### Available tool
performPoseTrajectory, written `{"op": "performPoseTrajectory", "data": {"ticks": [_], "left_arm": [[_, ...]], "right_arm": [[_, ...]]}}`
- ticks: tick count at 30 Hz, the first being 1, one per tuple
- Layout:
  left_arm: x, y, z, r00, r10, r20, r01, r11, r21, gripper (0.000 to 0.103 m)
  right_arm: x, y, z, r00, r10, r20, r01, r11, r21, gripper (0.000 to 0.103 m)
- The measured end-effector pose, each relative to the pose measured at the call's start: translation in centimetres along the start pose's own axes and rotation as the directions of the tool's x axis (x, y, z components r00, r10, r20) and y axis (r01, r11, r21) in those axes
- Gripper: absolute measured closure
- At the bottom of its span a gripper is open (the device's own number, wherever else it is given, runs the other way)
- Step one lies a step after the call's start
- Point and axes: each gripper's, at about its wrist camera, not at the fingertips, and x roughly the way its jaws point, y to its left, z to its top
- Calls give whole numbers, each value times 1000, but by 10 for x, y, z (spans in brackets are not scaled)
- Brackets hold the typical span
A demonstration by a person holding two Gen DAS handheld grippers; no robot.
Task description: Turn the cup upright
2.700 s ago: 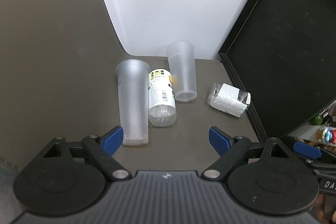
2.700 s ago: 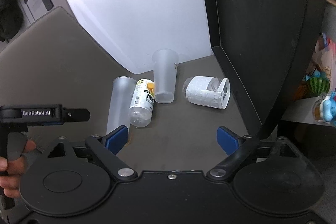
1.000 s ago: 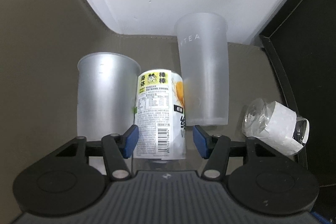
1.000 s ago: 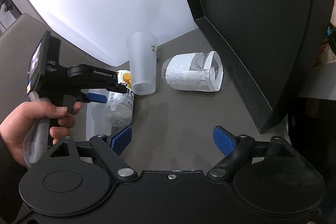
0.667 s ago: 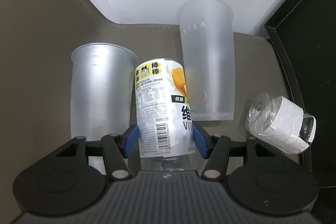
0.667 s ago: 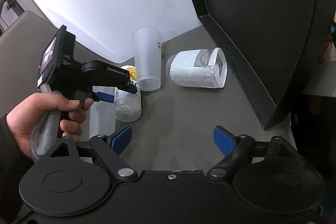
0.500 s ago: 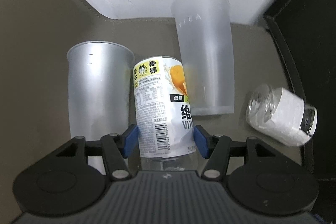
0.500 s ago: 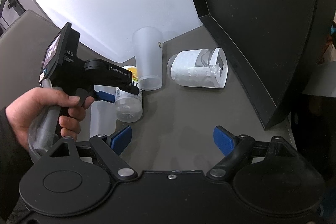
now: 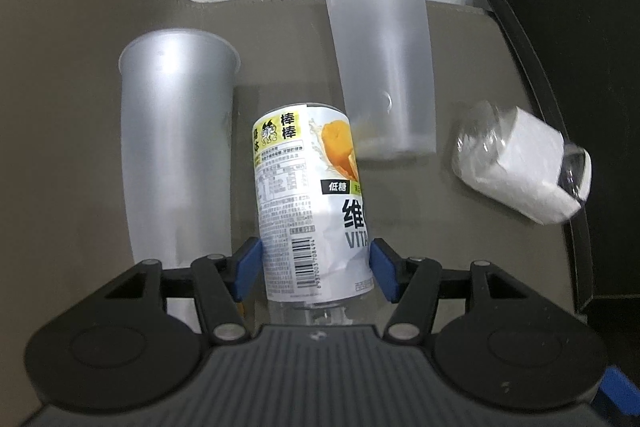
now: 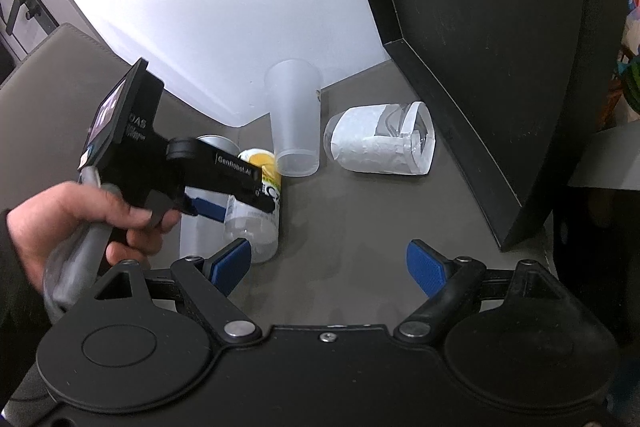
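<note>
My left gripper [image 9: 314,271] is shut on a clear bottle with a white and yellow label [image 9: 308,203] and holds it base-up, tilted, above the dark table. The bottle also shows in the right wrist view [image 10: 258,215], under the left gripper's arm. A frosted cup [image 9: 176,155] stands upside down to its left. A second frosted cup [image 9: 380,59] stands upside down behind it; it also shows in the right wrist view [image 10: 296,119]. My right gripper [image 10: 328,269] is open and empty, low over the table in front of them.
A glass wrapped in white paper [image 9: 524,171] lies on its side at the right, near a black panel [image 9: 580,67]; it also shows in the right wrist view [image 10: 380,143]. A white wall [image 10: 200,7] stands behind the cups.
My left gripper closed in on the bottle, shut on it and lifted it off the table, tilting it. The right gripper stayed open and moved slightly forward.
</note>
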Motion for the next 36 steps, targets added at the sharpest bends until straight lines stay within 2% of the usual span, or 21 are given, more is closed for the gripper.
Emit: {"op": "performPoseTrajectory", "data": {"ticks": [9, 20, 36], "left_arm": [[-13, -4, -29, 999, -36, 8, 37, 999, -3, 45], [-31, -14, -61, 997, -75, 35, 73, 997, 37, 45], [-42, -43, -101, 991, -119, 57, 105, 972, 208, 45]], "right_arm": [[-1, -14, -2, 1000, -2, -12, 2, 999, 48, 18], [-8, -19, -4, 1000, 0, -8, 0, 997, 73, 18], [-5, -36, -8, 997, 56, -43, -48, 986, 157, 18]]}}
